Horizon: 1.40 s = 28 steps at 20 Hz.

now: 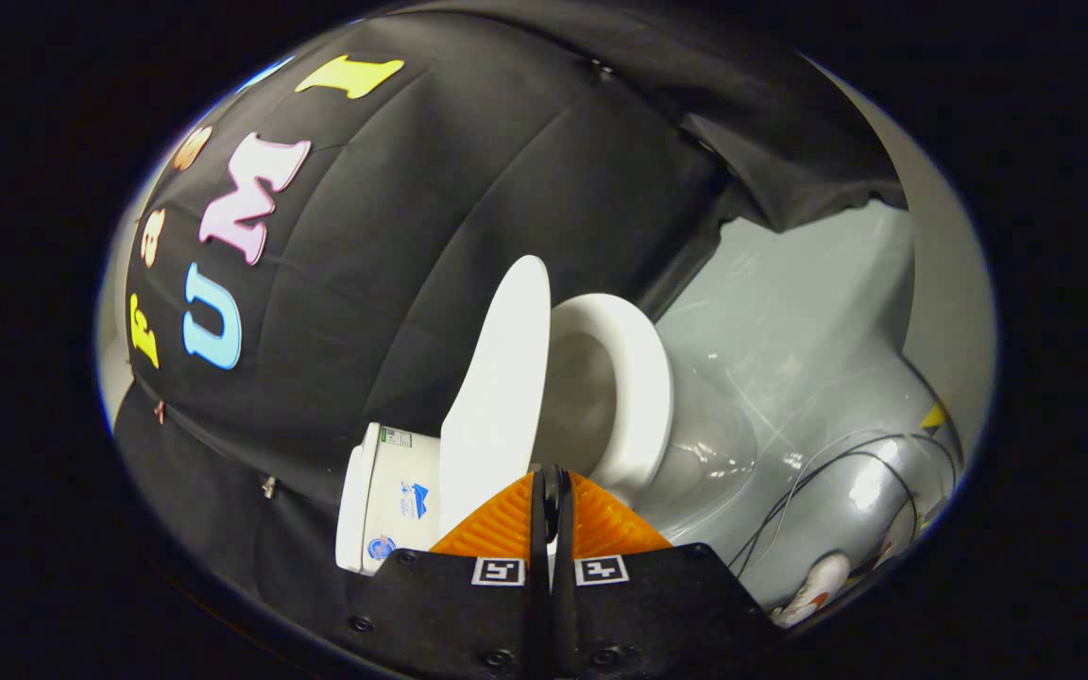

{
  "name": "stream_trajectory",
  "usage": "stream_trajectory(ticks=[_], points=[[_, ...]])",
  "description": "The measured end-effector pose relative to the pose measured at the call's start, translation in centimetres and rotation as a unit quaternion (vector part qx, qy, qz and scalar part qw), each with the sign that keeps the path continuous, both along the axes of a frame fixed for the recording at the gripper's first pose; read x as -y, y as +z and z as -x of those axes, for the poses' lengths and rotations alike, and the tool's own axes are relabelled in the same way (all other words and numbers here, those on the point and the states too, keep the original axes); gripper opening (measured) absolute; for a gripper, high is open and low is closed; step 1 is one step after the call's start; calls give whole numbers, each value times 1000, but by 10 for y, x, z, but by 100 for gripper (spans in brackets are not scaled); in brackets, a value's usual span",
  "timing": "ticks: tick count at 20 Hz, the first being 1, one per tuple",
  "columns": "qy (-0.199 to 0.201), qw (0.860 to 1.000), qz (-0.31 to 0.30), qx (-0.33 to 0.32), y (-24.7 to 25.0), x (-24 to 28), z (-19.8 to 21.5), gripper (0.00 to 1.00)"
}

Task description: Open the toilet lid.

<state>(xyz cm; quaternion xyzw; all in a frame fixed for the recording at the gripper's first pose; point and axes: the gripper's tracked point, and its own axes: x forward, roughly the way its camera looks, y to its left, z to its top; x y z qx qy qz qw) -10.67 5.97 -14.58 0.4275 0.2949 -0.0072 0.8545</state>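
A grey glossy floor [790, 321] is lying beyond the white ceramic toilet [695, 453], with thin black cables [846, 472] trailing across it. The white oval toilet lid [497, 397] is standing raised, just ahead of the fingertips, baring the white seat ring [643, 378]. The gripper [552, 484] is clenched, its fingers pressing together on nothing.

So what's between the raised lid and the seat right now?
Nothing but open air: in the gripper view the lid stands lifted off the seat, showing the bowl inside. The shut fingers sit at the lid's lower edge.
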Motion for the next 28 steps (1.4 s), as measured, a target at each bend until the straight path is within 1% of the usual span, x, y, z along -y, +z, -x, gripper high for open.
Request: stream_trajectory(ticks=[7,10,16,20,28], points=[[13,996,82,32,62,-27,-7,5],[19,990,132,47,91,-47,-9,5],[26,978,200,55,137,-87,-12,5],[28,973,222,58,153,-109,-13,5],[34,958,274,75,185,-157,-11,5]])
